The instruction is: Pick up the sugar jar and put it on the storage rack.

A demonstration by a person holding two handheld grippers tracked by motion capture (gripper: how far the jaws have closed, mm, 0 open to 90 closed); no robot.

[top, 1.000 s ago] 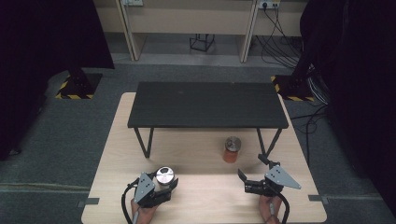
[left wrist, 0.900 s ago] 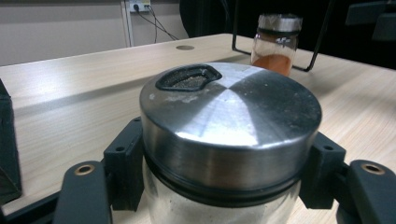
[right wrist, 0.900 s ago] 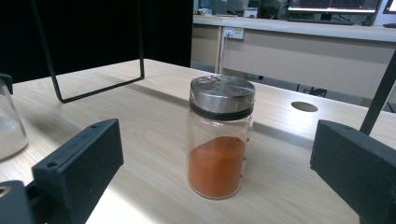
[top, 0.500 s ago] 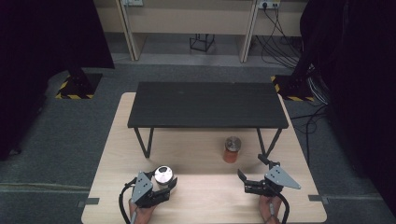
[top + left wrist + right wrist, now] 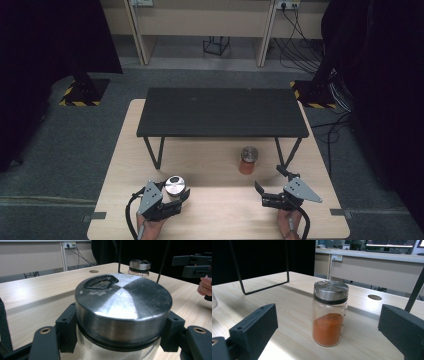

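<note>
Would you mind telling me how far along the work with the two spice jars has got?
Done: the left tongs are shut on the steel-lidded jar, just below its lid. In hand: that grip. Left: the orange-powder jar stands untouched on the wooden table, ahead of the open right tongs. Neither jar is on the black shelf.
</note>
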